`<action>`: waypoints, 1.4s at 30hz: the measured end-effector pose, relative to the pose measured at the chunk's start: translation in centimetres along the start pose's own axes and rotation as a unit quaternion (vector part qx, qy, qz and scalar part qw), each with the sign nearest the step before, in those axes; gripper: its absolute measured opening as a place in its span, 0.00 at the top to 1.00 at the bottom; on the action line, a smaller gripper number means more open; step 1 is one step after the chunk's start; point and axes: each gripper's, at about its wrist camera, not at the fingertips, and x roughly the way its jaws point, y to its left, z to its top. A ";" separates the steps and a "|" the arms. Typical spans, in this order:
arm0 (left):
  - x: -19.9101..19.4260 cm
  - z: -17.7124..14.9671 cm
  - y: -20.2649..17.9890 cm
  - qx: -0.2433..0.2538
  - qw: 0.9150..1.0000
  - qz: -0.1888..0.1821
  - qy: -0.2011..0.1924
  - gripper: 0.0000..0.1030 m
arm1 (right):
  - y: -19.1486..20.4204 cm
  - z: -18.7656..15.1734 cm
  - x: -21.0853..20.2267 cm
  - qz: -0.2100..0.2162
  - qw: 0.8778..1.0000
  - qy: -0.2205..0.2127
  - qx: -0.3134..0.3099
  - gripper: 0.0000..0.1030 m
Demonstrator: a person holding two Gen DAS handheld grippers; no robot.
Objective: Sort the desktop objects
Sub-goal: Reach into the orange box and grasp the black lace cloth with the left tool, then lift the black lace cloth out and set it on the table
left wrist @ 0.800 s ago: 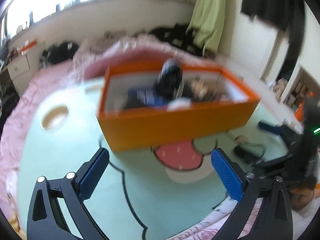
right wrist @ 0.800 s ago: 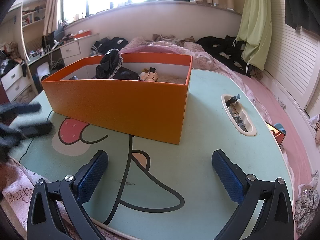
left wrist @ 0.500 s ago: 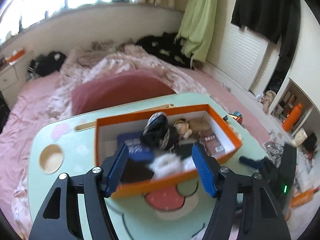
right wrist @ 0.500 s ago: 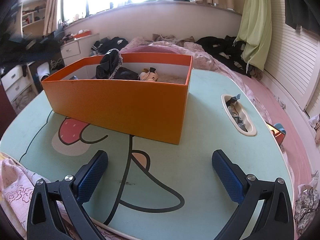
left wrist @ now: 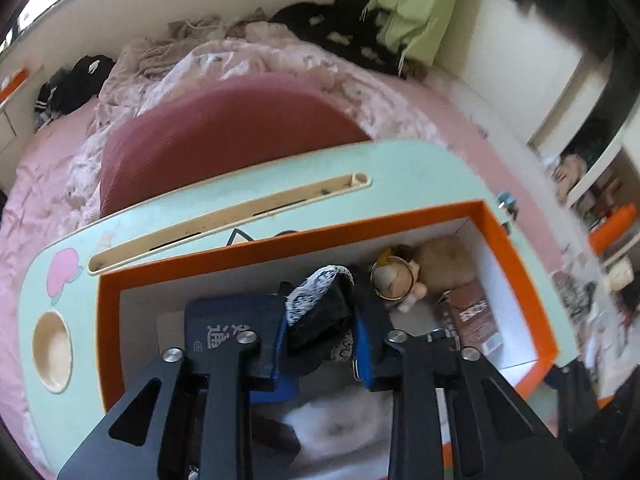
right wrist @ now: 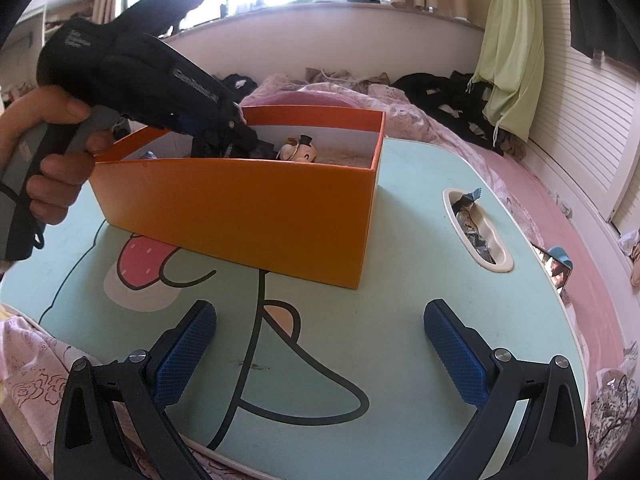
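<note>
While the left gripper (left wrist: 318, 338) is clamped on a black lace-trimmed cloth (left wrist: 320, 312) inside the orange box (left wrist: 280, 240), lifting could snag the doll (left wrist: 394, 282) at two o'clock. Right gripper (right wrist: 320, 354) hangs wide apart, empty.

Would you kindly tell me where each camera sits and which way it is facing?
Left wrist: on the left hand-held gripper, looking steeply down into the orange box; its fingers pinch a black lace-trimmed cloth.
Right wrist: on the right hand-held gripper, low over the green table, facing the box's side; its fingers stand wide open, and a hand shows.
Both views share the box, the small doll and the table.
</note>
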 end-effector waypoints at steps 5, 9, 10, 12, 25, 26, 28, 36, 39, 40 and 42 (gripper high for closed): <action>-7.2 -1.1 0.3 -0.001 0.995 -0.043 -0.085 0.76 | 0.0 0.0 0.1 0.000 1.000 0.000 0.000 0.00; -13.3 -3.4 0.1 0.015 0.986 -0.098 -0.131 0.76 | -0.1 0.1 0.1 0.000 1.000 0.000 0.000 0.00; -14.3 -4.6 -0.2 0.025 0.985 -0.105 -0.134 0.76 | -0.1 0.1 0.1 0.000 1.000 0.000 0.000 0.00; -14.6 -6.3 -0.5 0.039 0.986 -0.109 -0.122 0.76 | -0.1 0.1 0.1 0.000 1.000 0.000 0.000 0.00; -6.2 -11.3 -0.8 0.000 0.990 -0.109 -0.094 0.36 | -0.1 0.1 0.2 0.001 1.000 0.000 0.000 0.00; -6.3 -11.4 -0.6 -0.002 0.990 -0.103 -0.096 0.35 | -0.1 0.1 0.2 0.000 1.000 0.000 0.000 0.00; -6.7 -11.8 -0.4 0.004 0.992 -0.086 -0.093 0.35 | -0.1 0.1 0.2 0.000 1.000 -0.001 0.000 0.00; -8.9 -16.0 0.3 0.078 0.991 -0.057 -0.090 0.29 | -0.6 0.6 0.7 -0.015 1.000 0.011 0.009 0.00; -8.7 -16.9 -0.4 0.113 0.989 -0.051 -0.084 0.29 | -1.8 1.8 1.6 -0.027 0.998 0.035 0.035 0.00; -8.4 -17.0 -0.8 0.120 0.989 -0.048 -0.078 0.29 | -2.1 2.5 2.3 -0.017 0.998 0.039 0.045 0.00; -8.1 -17.0 -1.1 0.125 0.988 -0.045 -0.074 0.29 | -2.6 3.0 2.5 -0.007 0.997 0.047 0.059 0.00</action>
